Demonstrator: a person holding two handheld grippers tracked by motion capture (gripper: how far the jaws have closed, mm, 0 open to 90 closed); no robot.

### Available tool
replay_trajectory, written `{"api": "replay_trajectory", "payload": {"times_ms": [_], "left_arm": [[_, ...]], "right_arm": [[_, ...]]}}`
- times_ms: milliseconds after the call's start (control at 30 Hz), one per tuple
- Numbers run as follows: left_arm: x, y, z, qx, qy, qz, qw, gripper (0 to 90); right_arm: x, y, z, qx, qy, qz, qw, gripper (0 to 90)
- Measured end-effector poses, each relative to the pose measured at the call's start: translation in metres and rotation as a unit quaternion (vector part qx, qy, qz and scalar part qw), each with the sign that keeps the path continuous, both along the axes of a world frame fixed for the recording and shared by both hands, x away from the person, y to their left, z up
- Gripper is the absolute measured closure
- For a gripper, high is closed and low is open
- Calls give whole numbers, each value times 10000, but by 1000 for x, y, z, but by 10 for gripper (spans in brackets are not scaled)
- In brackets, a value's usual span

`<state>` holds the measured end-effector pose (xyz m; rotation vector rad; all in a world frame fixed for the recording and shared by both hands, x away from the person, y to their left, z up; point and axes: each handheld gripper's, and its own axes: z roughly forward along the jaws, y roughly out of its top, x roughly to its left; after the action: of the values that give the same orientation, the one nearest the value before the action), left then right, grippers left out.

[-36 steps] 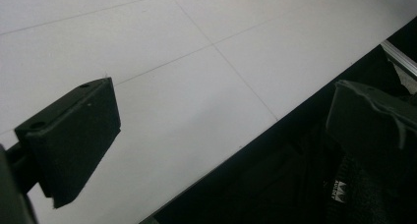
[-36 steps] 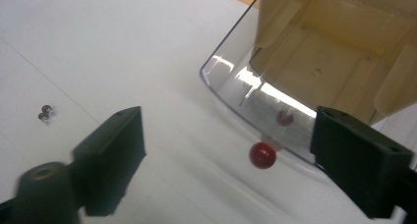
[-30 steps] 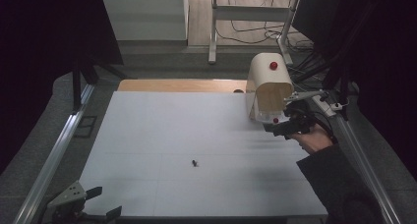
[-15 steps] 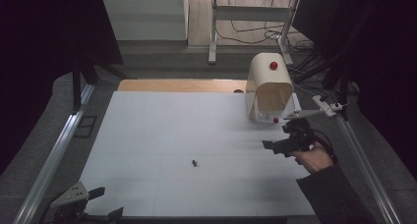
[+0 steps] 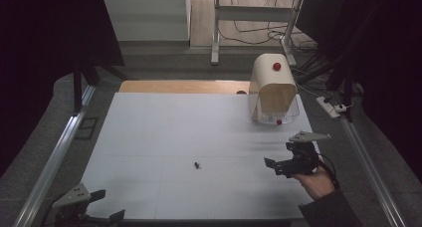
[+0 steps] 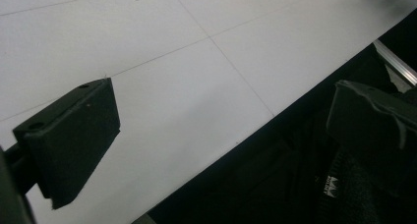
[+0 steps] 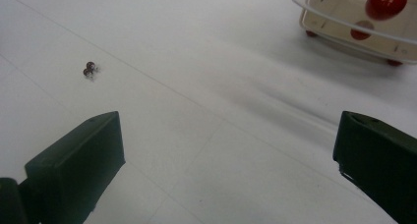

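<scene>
The right gripper (image 5: 281,166) has drawn back from the bread box (image 5: 273,90) at the tabletop's (image 5: 164,132) far right and come down toward the small dark bit (image 5: 197,165) lying mid-tabletop, fingers wide and empty. That suggests the box is done with and the bit is next. The left gripper (image 5: 107,207) waits at the near left corner, fingers wide

On the white table (image 5: 164,137) there is one small dark object (image 5: 197,165) — a tiny clustered thing — and one cream domed container (image 5: 272,90) bearing two red knobs. Two grippers — left gripper (image 5: 94,209), right gripper (image 5: 278,165) — one per hand.
</scene>
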<state>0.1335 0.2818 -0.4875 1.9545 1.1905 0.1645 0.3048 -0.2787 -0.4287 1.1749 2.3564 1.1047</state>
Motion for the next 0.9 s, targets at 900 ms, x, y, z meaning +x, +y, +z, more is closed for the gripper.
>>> {"api": "replay_trajectory", "payload": {"times_ms": [900], "left_arm": [[0, 2, 0, -125, 55, 48, 9999, 0]], "right_arm": [[-78, -16, -33, -7, 7, -320, 9995, 0]]}}
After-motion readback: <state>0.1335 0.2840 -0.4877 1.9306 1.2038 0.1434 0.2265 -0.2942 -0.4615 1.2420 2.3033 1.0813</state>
